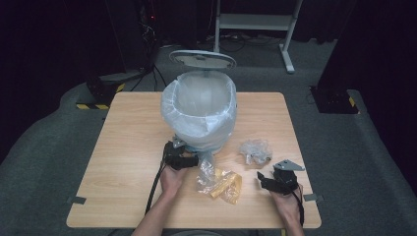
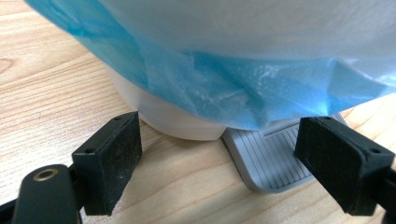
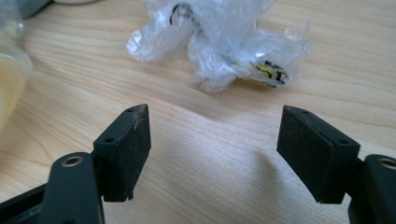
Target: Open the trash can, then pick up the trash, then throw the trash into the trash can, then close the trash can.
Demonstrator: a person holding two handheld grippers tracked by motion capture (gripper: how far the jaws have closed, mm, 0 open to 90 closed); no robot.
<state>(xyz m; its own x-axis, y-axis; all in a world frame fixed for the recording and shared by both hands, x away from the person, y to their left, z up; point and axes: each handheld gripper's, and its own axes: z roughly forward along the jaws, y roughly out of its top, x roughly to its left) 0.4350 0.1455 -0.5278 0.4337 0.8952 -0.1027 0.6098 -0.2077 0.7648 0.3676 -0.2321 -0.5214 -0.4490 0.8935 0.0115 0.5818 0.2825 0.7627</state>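
Note:
A white pedal bin lined with a pale blue bag stands on the wooden table, its lid raised. My left gripper sits low at the bin's foot, open, with the bin's base and grey ribbed pedal just beyond its pads. My right gripper rests near the table's front right, open with bare wood between its pads. A crumpled clear wrapper lies a short way ahead of it.
A clear and yellow plastic wrapper lies on the table between my two hands; its edge shows at the left of the right gripper view. A white frame and cables stand on the dark floor behind the table.

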